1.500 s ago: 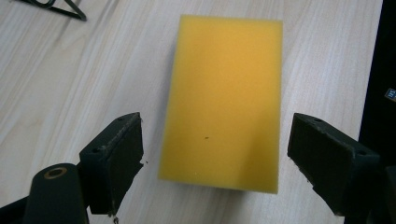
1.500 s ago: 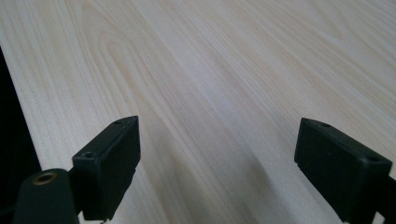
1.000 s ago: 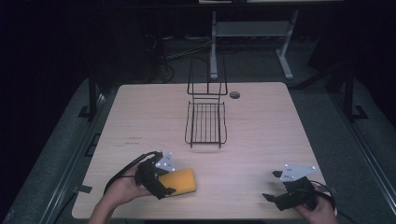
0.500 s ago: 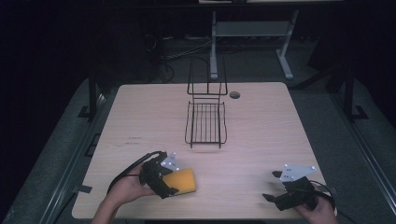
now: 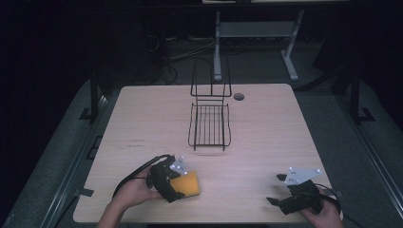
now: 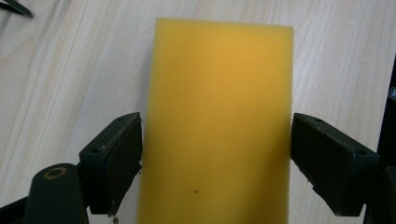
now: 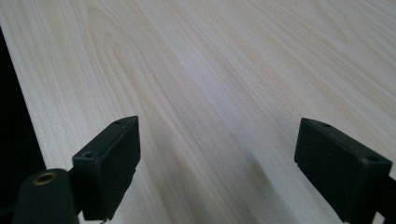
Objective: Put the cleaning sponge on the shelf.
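Yellow sponge (image 6: 217, 126) is laid flat on the table (image 5: 266, 142), near the front edge on the left side, also seen from the high view (image 5: 187, 184). It is straddled by the left gripper (image 6: 215, 158): jaws spread about as wide as the sponge, the left pad at its edge, the right pad just beside it; no squeezing of the foam is seen, so a firm hold cannot be confirmed. From above, this gripper (image 5: 177, 187) is held by a hand coming in from the bottom edge.

Right gripper (image 7: 219, 163) is held wide open over bare wood, nothing between the jaws; seen from above (image 5: 278, 202) near the front right corner, well apart from the sponge.

Black wire rack (image 5: 209, 118) stands mid-table toward the back. Table top is pale wood grain, with a round hole (image 5: 238, 96) near the far edge. Surrounding room is dark; grey floor, cables and a grey stand (image 5: 252, 33) are made out behind the table.
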Tool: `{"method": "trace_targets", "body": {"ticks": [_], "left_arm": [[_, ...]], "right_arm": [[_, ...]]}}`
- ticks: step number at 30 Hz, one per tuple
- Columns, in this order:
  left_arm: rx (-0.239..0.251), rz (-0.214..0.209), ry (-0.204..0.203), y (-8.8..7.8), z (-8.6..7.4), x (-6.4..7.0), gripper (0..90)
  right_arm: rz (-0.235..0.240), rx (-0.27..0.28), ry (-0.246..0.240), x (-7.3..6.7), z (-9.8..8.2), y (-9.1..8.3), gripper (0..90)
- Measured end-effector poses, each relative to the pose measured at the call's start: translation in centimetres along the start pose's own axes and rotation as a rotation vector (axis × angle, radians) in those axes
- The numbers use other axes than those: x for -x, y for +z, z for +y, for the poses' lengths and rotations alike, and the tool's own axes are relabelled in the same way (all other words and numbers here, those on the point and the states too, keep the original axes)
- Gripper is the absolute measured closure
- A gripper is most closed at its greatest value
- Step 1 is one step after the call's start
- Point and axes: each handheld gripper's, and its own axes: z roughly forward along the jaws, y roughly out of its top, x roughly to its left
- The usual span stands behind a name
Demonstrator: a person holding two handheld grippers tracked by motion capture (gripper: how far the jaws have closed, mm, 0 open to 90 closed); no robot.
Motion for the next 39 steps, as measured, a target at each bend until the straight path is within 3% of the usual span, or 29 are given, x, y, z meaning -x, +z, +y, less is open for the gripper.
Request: {"method": "trace_targets", "body": {"ticks": [6,39], "left_arm": [[-0.029,0.003,0.004,0.5,0.2,0.0,17.5],[-0.080,-0.012,0.013,2.0,0.7,-0.2,19.7]], "right_arm": [[0.002,0.004,0.001,0.0,0.0,-0.1,14.1],[0.000,0.009,-0.008,0.0,0.1,-0.2,14.1]]}}
